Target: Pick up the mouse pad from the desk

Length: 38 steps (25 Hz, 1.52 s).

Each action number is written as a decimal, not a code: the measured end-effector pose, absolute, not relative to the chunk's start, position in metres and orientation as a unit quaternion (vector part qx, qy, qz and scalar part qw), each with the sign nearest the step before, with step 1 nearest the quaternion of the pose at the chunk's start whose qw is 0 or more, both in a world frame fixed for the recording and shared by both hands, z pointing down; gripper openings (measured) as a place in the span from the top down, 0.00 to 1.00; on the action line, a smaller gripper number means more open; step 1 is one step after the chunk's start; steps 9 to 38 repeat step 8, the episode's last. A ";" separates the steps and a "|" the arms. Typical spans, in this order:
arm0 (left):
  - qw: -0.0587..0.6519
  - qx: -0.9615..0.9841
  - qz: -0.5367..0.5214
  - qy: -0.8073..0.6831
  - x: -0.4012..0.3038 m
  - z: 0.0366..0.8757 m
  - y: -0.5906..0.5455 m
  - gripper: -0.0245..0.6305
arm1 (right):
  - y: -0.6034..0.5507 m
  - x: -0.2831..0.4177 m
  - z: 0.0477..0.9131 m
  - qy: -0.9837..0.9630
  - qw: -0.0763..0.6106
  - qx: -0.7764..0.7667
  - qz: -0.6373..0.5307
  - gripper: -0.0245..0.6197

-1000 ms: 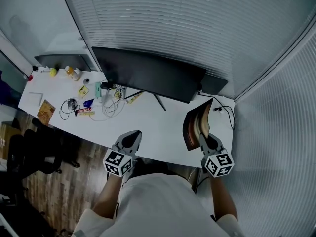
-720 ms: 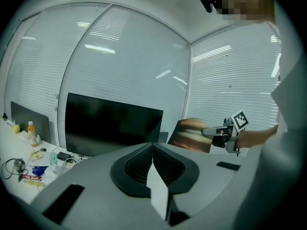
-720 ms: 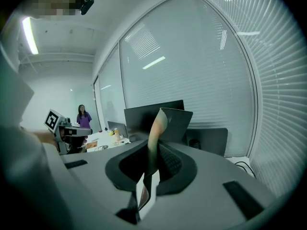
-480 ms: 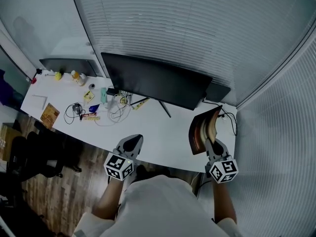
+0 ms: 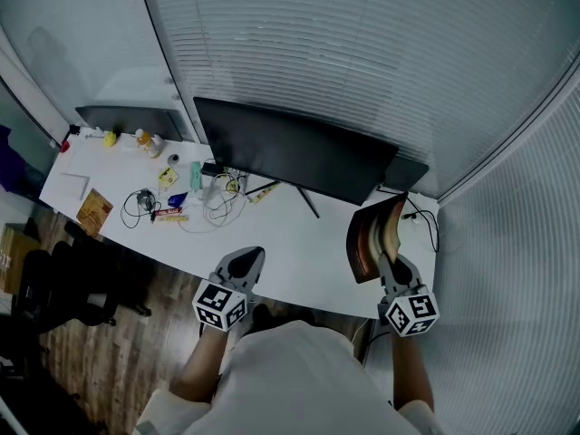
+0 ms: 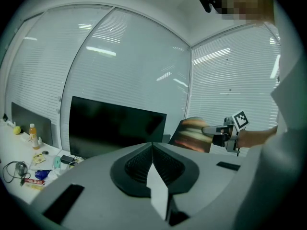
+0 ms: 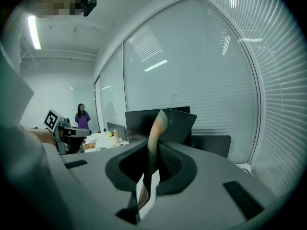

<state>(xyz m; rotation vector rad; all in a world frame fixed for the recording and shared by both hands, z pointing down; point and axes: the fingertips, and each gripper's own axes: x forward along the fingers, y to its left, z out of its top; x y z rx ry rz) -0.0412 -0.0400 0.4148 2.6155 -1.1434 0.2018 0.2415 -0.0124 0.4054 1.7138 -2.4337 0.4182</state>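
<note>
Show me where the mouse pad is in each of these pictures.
Head view: the mouse pad is held up at right by the right gripper.
Left gripper view: mouse pad right of centre.
Right gripper view: mouse pad at centre, edge-on between the jaws.
Shared landmark: the dark monitor.

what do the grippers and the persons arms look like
The left gripper and right gripper are both smooth grey shells that taper toward the jaws, with black ribbed pads set in a dark recess. Each carries a white cube with black square markers at the hand end. The person wears a white short-sleeved shirt.
</note>
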 end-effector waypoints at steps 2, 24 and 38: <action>0.139 0.905 0.070 -0.395 -0.043 0.414 -0.041 0.93 | -0.013 0.239 0.404 -0.808 0.068 0.569 0.136 0.89; 0.137 0.906 0.067 -0.395 -0.050 0.412 -0.049 0.93 | -0.021 0.232 0.402 -0.807 0.067 0.571 0.134 0.89; 0.137 0.906 0.067 -0.395 -0.050 0.412 -0.049 0.93 | -0.021 0.232 0.402 -0.807 0.067 0.571 0.134 0.89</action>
